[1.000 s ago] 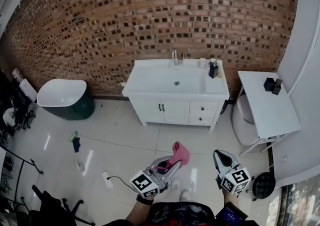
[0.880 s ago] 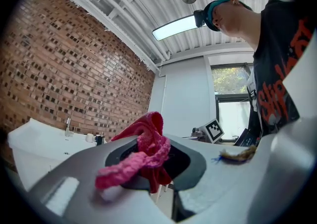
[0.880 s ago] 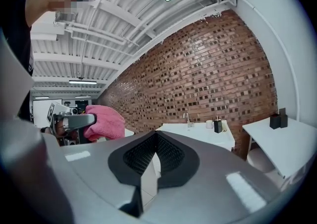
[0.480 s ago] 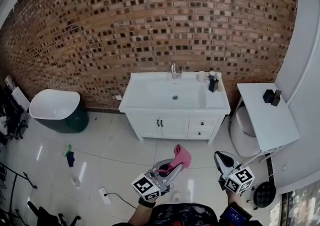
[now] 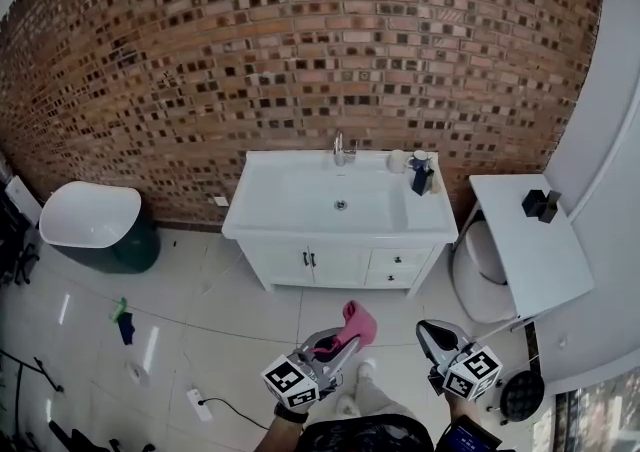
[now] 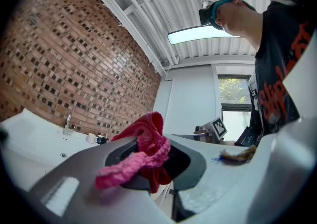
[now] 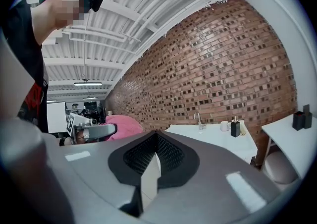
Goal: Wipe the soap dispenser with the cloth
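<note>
Soap dispenser (image 5: 421, 176) wiping has not begun; the dark bottle stands untouched at the right back corner of the white vanity (image 5: 300, 225), just right of a white cup (image 5: 397, 160) and to the right of the tap (image 5: 340, 149). Starting at the claws: the left gripper (image 5: 347, 338) has its jaws clamped on the pink cloth (image 5: 359, 320), which bunches up between the pads and flops over the nearer jaw in the left gripper view. The right gripper (image 5: 424, 326) has its jaws pressed fully together with nothing between them. Both are carried low and roughly level in front of the person, well short of the vanity, with bare floor tiles between. What has changed over the last second is the approach. The vanity now sits closer and larger under the head view than it did, and the white tub (image 5: 95, 215) to the vanity's left has slid toward the edge of the picture, so the person has been walking in. The hold on the cloth looks just as it was, and the right claw has stayed closed. To my eye this is the carry-in stage. The cloth is secured and the gap is closing, but the claws are still well apart from the bottle. I'd guess the empty right claw will need to open to steady the bottle while the left one rubs. A white side table (image 5: 535, 240) to the vanity's right crowds that side a little.
</note>
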`<action>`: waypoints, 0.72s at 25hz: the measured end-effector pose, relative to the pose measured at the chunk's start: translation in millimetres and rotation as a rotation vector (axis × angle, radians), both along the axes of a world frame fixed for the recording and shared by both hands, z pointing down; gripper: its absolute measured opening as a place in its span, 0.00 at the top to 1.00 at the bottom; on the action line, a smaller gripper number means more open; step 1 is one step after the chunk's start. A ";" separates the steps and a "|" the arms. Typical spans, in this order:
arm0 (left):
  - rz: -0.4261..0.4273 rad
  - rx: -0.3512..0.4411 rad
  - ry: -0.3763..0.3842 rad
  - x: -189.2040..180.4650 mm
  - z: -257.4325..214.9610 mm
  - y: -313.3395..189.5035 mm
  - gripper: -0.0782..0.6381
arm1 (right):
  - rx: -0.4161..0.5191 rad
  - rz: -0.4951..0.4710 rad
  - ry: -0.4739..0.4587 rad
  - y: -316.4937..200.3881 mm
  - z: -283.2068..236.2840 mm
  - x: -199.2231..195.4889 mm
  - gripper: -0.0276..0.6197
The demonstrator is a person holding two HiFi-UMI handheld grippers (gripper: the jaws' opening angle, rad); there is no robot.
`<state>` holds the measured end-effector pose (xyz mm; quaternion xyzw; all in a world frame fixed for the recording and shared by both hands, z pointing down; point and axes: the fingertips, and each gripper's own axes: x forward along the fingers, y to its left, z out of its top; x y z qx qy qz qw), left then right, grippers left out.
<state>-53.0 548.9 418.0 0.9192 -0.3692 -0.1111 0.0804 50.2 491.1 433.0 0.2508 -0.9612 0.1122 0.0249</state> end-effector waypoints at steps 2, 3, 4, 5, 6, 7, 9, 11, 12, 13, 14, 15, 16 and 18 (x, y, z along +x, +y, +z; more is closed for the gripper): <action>0.004 0.000 0.003 -4.6 3.8 -20.7 0.82 | -0.005 0.007 -0.012 -20.3 3.0 -3.6 0.96; 0.003 0.000 0.002 -7.3 5.0 -32.1 0.82 | -0.005 0.008 -0.020 -31.5 4.7 -6.0 0.96; 0.000 -0.002 -0.002 -9.7 6.0 -44.2 0.82 | -0.003 0.007 -0.030 -42.9 5.9 -8.6 0.96; 0.000 -0.008 -0.007 -11.0 7.2 -57.4 0.82 | 0.002 0.001 -0.041 -54.3 6.2 -11.0 0.96; 0.002 -0.016 -0.010 -9.9 7.9 -71.9 0.82 | 0.006 -0.012 -0.054 -66.1 5.6 -12.4 0.96; 0.010 -0.019 -0.013 -6.0 7.6 -87.4 0.82 | 0.008 -0.032 -0.069 -78.3 4.1 -12.8 0.95; 0.034 -0.001 -0.029 6.1 1.1 -118.1 0.82 | 0.015 -0.075 -0.101 -103.2 0.1 -12.9 0.95; 0.053 0.040 -0.059 11.0 -13.7 -145.9 0.82 | 0.036 -0.097 -0.126 -128.5 -2.6 -18.8 0.96; 0.058 0.059 -0.075 10.2 -21.4 -159.1 0.82 | 0.046 -0.101 -0.138 -141.2 -3.7 -23.4 0.95; 0.058 0.073 -0.089 10.2 -27.7 -172.1 0.82 | 0.051 -0.103 -0.148 -153.8 -5.0 -26.1 0.95; 0.057 0.082 -0.101 11.7 -32.5 -184.7 0.82 | 0.053 -0.105 -0.155 -166.0 -6.5 -26.5 0.95; 0.054 0.087 -0.109 13.7 -35.8 -196.2 0.82 | 0.053 -0.109 -0.158 -176.7 -7.9 -25.7 0.96; 0.050 0.089 -0.115 14.9 -37.6 -206.2 0.82 | 0.055 -0.115 -0.157 -185.5 -8.6 -24.9 0.95; 0.040 0.078 -0.119 14.4 -35.8 -222.8 0.82 | 0.052 -0.123 -0.155 -200.5 -6.7 -24.6 0.96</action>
